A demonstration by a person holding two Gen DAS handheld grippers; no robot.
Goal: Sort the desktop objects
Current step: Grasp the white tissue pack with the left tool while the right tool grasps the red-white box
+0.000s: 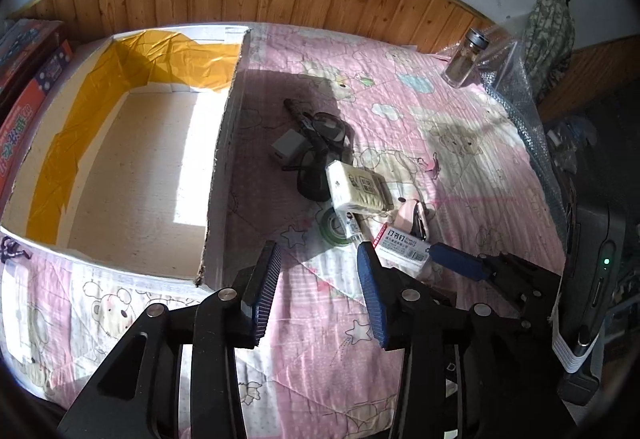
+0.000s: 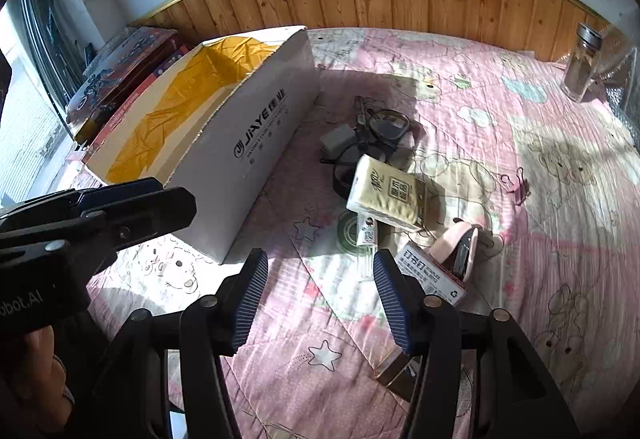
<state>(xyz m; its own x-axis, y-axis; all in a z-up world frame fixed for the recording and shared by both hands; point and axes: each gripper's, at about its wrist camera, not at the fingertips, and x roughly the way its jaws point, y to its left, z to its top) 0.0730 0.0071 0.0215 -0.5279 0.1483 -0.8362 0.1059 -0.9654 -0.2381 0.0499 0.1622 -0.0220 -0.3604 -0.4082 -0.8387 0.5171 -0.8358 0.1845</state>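
Staple box (image 2: pixel 430 273) just beyond right tongs (image 2: pixel 320 287) | both tongs released, empty

White cardboard box (image 2: pixel 256 143), open top, yellow tape lining inside, empty, sits left. Clutter just right of it: tissue pack (image 2: pixel 390 195) lying tilted over a tape roll (image 2: pixel 350 233); staples box (image 2: pixel 430 273) flat beside pink stapler (image 2: pixel 460 247); white charger (image 2: pixel 336 141) and glasses (image 2: pixel 388 127) on black cable behind.

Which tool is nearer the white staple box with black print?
Right. The right tool has its right finger beside the white staple box; the left tool sits farther left, nearer the white cardboard box.
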